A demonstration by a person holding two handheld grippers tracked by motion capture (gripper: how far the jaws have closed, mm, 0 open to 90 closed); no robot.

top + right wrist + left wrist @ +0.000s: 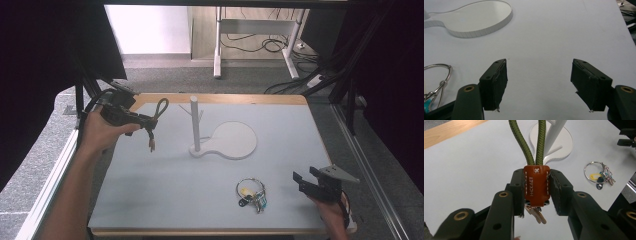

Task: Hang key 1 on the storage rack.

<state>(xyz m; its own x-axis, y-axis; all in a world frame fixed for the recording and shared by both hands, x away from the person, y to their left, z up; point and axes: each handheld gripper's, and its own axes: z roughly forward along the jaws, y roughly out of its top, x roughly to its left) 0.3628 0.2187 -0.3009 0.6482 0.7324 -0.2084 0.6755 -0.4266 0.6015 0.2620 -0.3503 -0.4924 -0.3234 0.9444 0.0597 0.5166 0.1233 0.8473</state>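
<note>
I count two key bunches: one rope keychain (536, 183), one key ring (251, 193). One white stand (196, 125).

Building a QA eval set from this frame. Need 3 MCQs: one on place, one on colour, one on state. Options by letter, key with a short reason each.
1. Where does the key ring lie?
A. On the stand's base
B. On the table, near the right gripper
C. Hung on the stand's post

2. What colour is the cord loop of the keychain?
A. Olive green
B. Red
C. White

3. How does the right gripper stand?
A. Shut on the key ring
B. Shut on nothing
C. Open, holding nothing

Key:
1 B: it rests on the bare table, left of that gripper and short of the white stand.
2 A: the left gripper view shows green cord above the brown leather tab, clamped by the left gripper.
3 C: its jaws stand wide apart over the table.
</note>
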